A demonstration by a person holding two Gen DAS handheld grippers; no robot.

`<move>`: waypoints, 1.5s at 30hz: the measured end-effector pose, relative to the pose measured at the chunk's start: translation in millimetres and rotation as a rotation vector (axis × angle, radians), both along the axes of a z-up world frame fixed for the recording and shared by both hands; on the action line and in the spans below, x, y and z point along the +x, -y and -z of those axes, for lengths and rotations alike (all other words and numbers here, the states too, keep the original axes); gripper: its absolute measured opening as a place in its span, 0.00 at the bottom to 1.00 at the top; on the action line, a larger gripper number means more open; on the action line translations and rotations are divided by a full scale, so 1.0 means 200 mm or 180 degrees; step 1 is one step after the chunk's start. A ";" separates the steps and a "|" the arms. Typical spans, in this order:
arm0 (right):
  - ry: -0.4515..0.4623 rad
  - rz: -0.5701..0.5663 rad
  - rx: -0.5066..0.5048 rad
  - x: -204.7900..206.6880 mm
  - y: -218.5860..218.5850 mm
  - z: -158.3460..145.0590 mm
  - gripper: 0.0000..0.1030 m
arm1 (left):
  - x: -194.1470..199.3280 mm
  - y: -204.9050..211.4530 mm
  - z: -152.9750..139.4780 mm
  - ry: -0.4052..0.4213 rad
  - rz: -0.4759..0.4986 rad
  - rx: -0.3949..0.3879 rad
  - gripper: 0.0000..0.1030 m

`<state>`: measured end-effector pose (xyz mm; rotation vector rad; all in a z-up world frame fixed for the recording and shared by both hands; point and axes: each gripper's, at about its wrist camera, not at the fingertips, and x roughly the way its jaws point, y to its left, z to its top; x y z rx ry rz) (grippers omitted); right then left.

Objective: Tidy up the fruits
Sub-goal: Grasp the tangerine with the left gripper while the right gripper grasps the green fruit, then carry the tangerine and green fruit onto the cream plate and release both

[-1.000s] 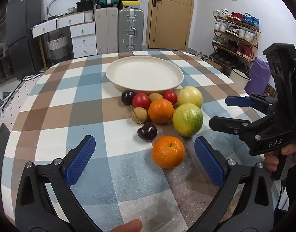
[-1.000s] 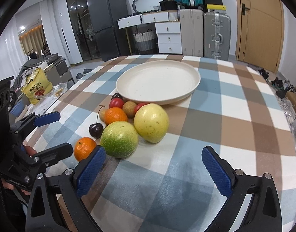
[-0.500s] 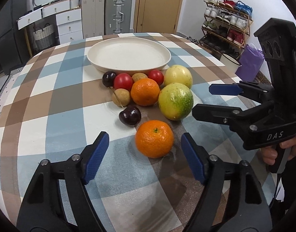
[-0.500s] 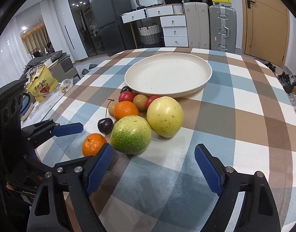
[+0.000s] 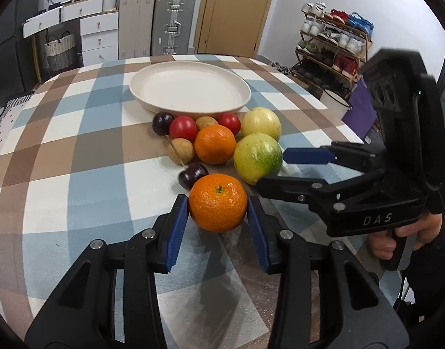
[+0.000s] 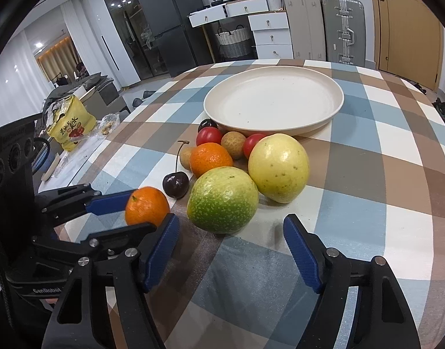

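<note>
While the checked bench (image 5: 76, 151) carries an empty cream plate (image 5: 190, 90) beside the fruit cluster, the right tool (image 6: 231, 250) gapes before the green fruit (image 6: 222, 199), and the left tool (image 5: 218, 221) clamps the nearest mandarin (image 5: 218, 206).

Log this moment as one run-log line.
left gripper: shut on near orange | right gripper: open, near green fruit | plate: empty | other fruit: on table
</note>
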<state>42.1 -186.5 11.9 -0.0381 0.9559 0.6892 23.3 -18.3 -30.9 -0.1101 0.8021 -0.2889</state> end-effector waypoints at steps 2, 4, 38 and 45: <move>-0.0006 0.0004 0.0000 0.01 -0.01 0.00 0.72 | -0.01 -0.03 -0.02 0.0028 -0.0060 -0.0031 0.38; 0.0005 0.0006 -0.0027 0.01 -0.04 -0.01 0.70 | -0.01 -0.06 -0.03 0.0061 -0.0108 -0.0039 0.38; 0.0406 0.0080 0.0417 -0.01 0.18 -0.26 0.51 | 0.03 -0.10 -0.19 0.0528 -0.0417 0.0027 0.38; 0.0490 0.0164 0.0513 0.08 0.24 -0.30 0.51 | 0.16 -0.08 -0.24 0.0603 -0.0446 0.0048 0.38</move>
